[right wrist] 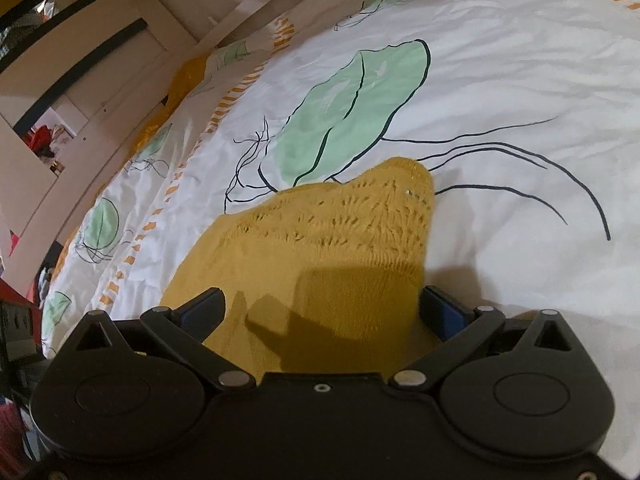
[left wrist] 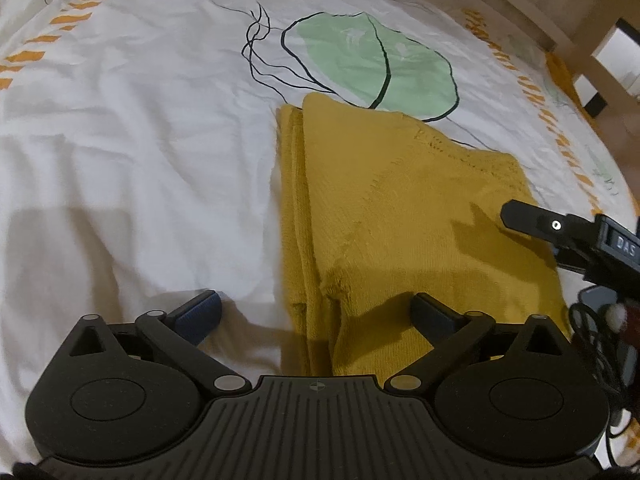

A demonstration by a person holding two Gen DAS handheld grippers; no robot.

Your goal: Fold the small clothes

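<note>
A mustard knitted garment (left wrist: 384,216) is lying on the bed, on a white bedcover (left wrist: 132,120) printed with green leaves and orange dashes. It is already lying in layers: along its left side several stacked edges are showing, and the top layer is reaching across toward the right.

The left tool (left wrist: 316,316) is hovering low at the near end of the garment with its fingers spread wide, one over the bare bedcover and the other over the knit, gripping nothing. The right tool (right wrist: 322,310) is likewise standing wide open above the garment's other side, nothing between its fingers; from the left wrist view one of its fingers is reaching in over the right part of the knit.

The knit is looking soft, limp and light, with an openwork pattern near one end (right wrist: 352,208). I judge it will be sagging and stretching wherever it is lifted, and the loose stitches could be snagging on a fingertip. The safest hold is probably a pinch on a corner or a doubled edge, taking all layers together, each tool at one end of the same side so the fold is staying square. The bedcover beneath is loose too, so a pinch going too deep may be catching it as well.
</note>
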